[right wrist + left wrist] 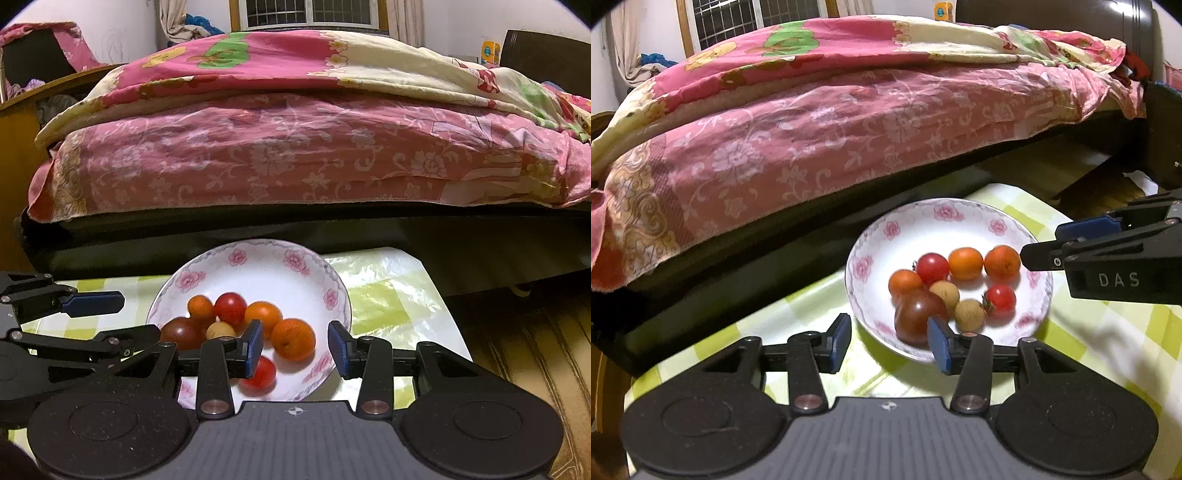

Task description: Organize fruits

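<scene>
A white floral plate [916,229] [258,266] on the green checked tablecloth holds several small fruits: orange kumquats [966,263] [293,339], red cherry tomatoes [932,267] [231,306], a dark tomato [918,317] [183,332] and tan longans [969,314] [220,330]. My left gripper [890,341] is open and empty at the plate's near left rim. My right gripper [295,349] is open and empty, with its jaws either side of a kumquat over the plate's near right; it also shows in the left wrist view [1049,243].
A bed with a pink floral quilt [831,129] [295,147] stands close behind the table. The table's far edge [369,254] lies just beyond the plate. A wooden floor [535,350] lies to the right.
</scene>
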`<state>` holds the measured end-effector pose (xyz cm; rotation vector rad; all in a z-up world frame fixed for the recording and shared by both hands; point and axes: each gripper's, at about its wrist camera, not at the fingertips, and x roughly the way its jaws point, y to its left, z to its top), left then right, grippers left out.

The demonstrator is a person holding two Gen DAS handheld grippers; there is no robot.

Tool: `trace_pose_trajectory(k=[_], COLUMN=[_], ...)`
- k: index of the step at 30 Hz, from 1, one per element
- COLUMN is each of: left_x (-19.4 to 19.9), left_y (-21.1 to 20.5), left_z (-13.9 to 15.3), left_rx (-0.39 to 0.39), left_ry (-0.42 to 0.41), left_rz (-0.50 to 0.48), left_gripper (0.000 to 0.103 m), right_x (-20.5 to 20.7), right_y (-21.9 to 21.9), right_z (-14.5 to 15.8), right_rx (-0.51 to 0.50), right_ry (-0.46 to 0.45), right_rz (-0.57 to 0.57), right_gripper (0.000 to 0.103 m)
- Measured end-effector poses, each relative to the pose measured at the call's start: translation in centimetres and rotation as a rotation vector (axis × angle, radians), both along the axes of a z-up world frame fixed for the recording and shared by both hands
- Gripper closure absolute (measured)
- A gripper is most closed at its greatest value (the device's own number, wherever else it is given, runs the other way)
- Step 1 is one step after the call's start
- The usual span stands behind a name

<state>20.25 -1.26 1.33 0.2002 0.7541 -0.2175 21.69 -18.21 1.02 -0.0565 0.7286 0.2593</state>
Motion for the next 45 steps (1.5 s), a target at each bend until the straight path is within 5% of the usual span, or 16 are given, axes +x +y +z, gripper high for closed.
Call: trace_pose_trajectory(k=[20,45], left_x=[-4.9,-9.6], left_y=[-0.6,-0.9], left_z=[1.2,1.0], left_rx=[-0.024,-0.004], left_ry=[-0.017,-0.024], left_rz=[0.042,0.087], left_gripper=[0.041,0.016], right_x=[-6.8,-11.4], right_y=[0.3,0.4], right_z=[1.4,1.6], right_rx=[0.011,0.033], right_ry=[0.031,0.048], right_rz=[-0.022,-0.047], right_gripper=[0.067,0.067])
